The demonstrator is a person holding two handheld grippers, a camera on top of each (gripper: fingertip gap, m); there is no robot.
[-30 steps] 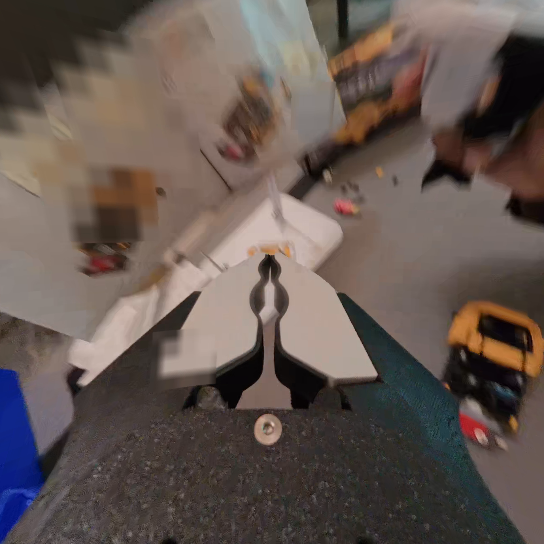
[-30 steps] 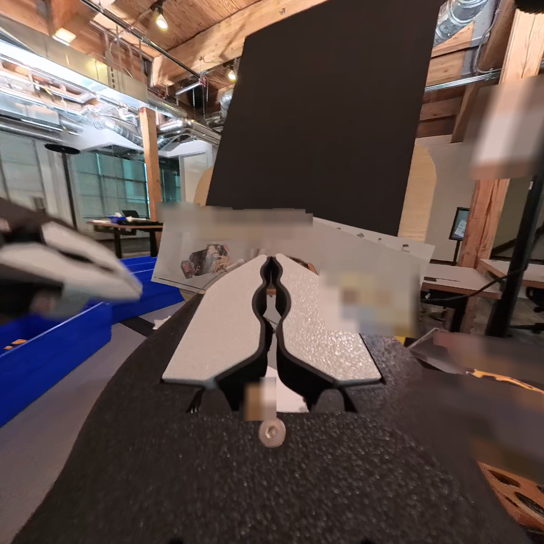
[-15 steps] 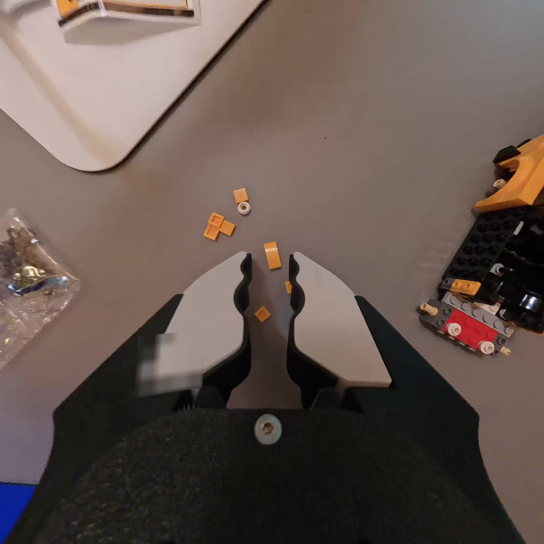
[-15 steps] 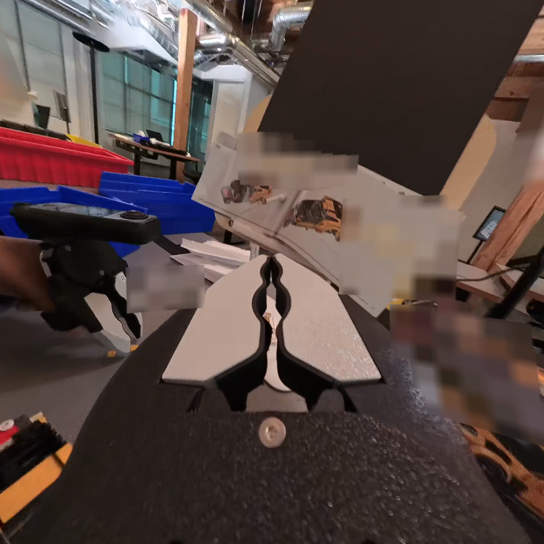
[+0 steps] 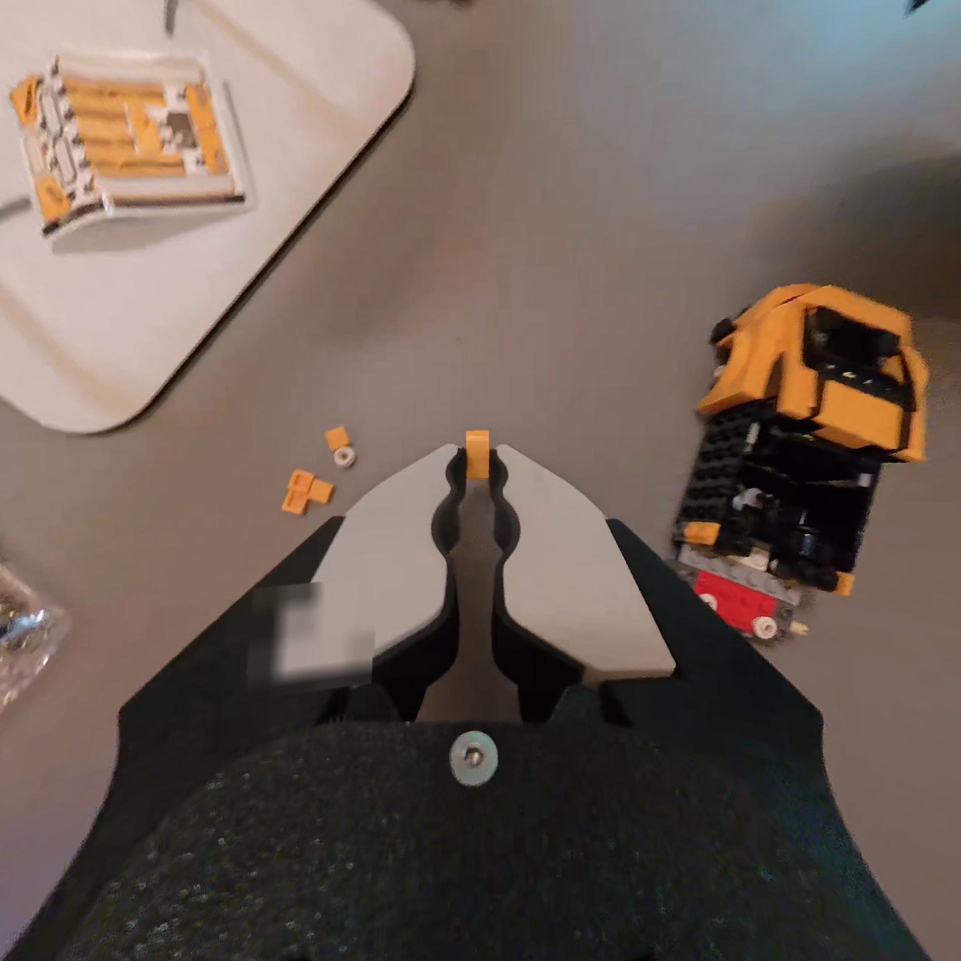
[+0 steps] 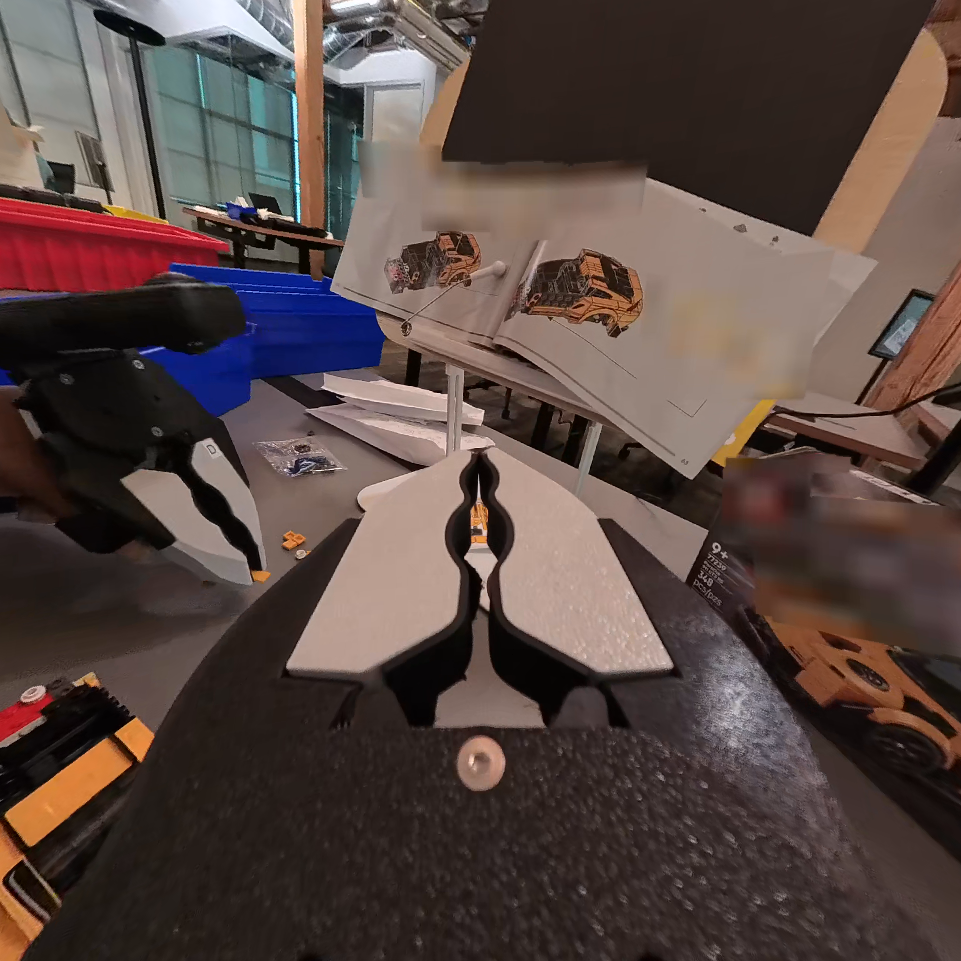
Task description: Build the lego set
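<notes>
Your left tool [image 5: 477, 453] pinches an orange brick [image 5: 477, 451]; loose orange pieces [image 5: 306, 489] at 9 o'clock, half-built car [image 5: 801, 457] at 3. Half a second ago the brick lay on the bench [image 5: 572, 208]. Right tool [image 6: 479, 457] is closed, empty.

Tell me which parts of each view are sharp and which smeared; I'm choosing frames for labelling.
Left wrist view: the left gripper and the small orange brick pinched at its tips are fairly crisp, while the half-built car and the sticker sheet are motion-smeared. Right wrist view: the right gripper and instruction booklet look sharp; wide-angle bending curves the edges, and mosaic patches hide some areas.
</notes>
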